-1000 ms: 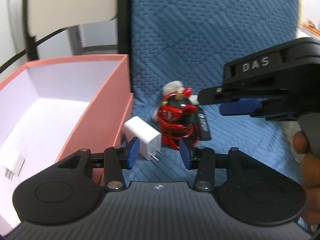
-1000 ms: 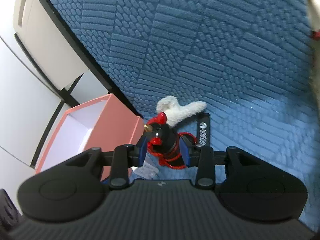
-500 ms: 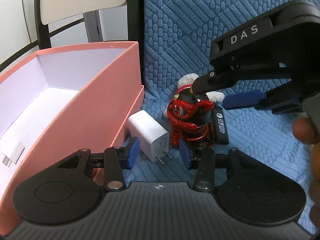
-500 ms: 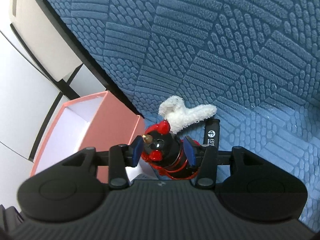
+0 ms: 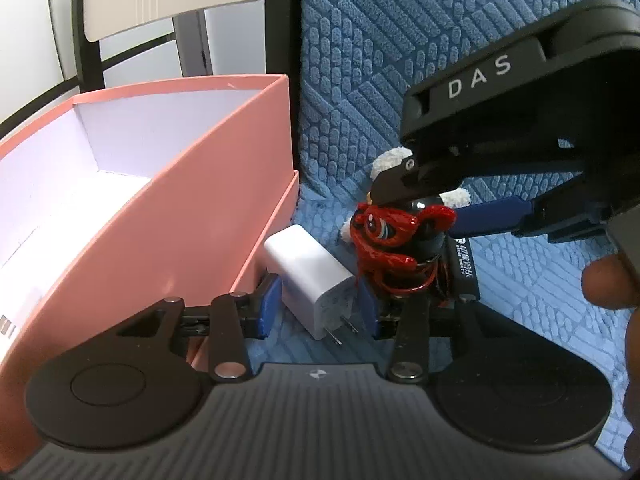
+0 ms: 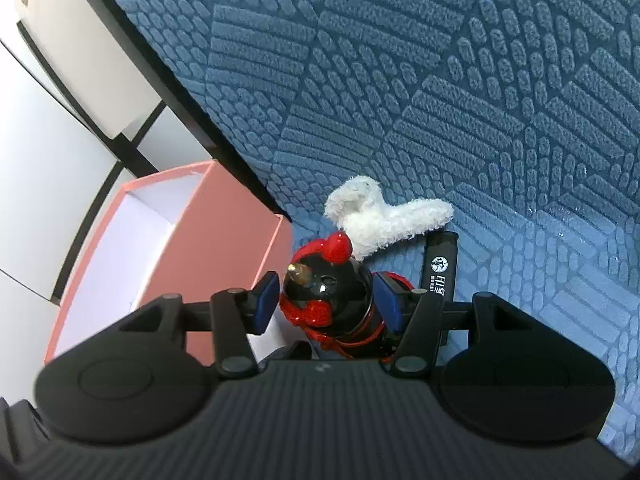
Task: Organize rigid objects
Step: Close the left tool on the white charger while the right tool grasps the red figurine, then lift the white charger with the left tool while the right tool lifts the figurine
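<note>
**Two grippers, two targets, side by side**

The left gripper point(image 5: 318, 306) has its fingers apart, straddling the white USB charger point(image 5: 310, 276). The charger lies on the blue quilted surface point(image 5: 400, 60) with its prongs pointing toward the camera and its long axis running away from the fingers, so they need only close. Just left of it stands the open pink box point(image 5: 224, 216), touching or nearly so.

The right gripper point(image 6: 326, 302) has its fingers apart on either side of the black-and-red figurine point(image 6: 326, 300), which stands upright just right of the charger; whether the pads touch it I cannot tell.

The right wrist view alone shows the whole white fluffy item point(image 6: 384, 216) and the black stick point(image 6: 440, 266) beyond the figurine. The left wrist view alone shows the charger fully, plus a second white charger point(image 5: 8, 322) already in the box.
</note>
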Action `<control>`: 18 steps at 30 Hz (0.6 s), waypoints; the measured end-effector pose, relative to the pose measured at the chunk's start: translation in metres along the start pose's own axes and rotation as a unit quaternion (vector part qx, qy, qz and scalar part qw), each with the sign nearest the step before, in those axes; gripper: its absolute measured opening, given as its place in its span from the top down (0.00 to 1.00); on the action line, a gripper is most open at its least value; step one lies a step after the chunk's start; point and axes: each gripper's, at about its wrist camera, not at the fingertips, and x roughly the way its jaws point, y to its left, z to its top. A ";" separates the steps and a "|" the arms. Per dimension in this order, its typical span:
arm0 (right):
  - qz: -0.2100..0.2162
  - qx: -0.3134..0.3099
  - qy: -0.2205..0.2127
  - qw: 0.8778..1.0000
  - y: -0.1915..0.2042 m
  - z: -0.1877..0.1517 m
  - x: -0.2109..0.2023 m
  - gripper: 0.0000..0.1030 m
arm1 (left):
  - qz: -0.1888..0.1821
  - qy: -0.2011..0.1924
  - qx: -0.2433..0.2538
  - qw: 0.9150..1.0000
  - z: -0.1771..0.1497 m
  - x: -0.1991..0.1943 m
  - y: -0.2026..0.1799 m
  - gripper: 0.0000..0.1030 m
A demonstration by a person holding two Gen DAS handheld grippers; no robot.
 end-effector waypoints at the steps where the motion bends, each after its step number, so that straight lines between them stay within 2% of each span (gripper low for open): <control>1: 0.000 -0.001 0.000 1.000 0.001 0.000 0.001 0.45 | -0.001 -0.001 0.003 1.000 0.000 0.001 0.000 0.55; 8: 0.007 0.006 0.001 1.000 -0.003 -0.004 0.004 0.42 | -0.005 -0.004 0.015 1.000 -0.001 0.001 -0.002 0.56; 18: -0.012 -0.023 -0.014 1.000 0.004 -0.011 -0.006 0.43 | -0.022 0.000 0.013 1.000 -0.002 -0.004 0.004 0.61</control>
